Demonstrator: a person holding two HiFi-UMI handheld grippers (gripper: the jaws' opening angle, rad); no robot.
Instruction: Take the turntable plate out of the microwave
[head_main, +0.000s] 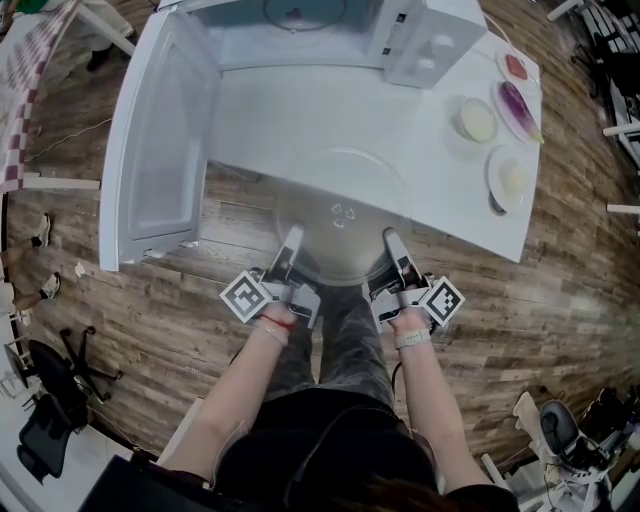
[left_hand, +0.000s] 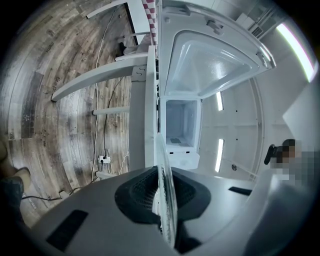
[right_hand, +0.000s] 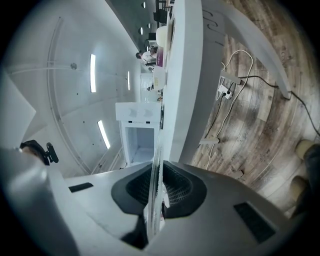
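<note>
Glass turntable plate (head_main: 340, 215) at frame centre, overhanging table (head_main: 270, 115) edge, outside microwave (head_main: 420, 38); left claw (head_main: 291, 240), right claw (head_main: 392, 243) each pinching its near rim.

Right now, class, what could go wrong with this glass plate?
The turntable plate is pinched only at its near rim by the left claw and right claw, partly past the table edge; a slip could drop it onto the wood floor. Swinging left could knock the open microwave door.
</note>
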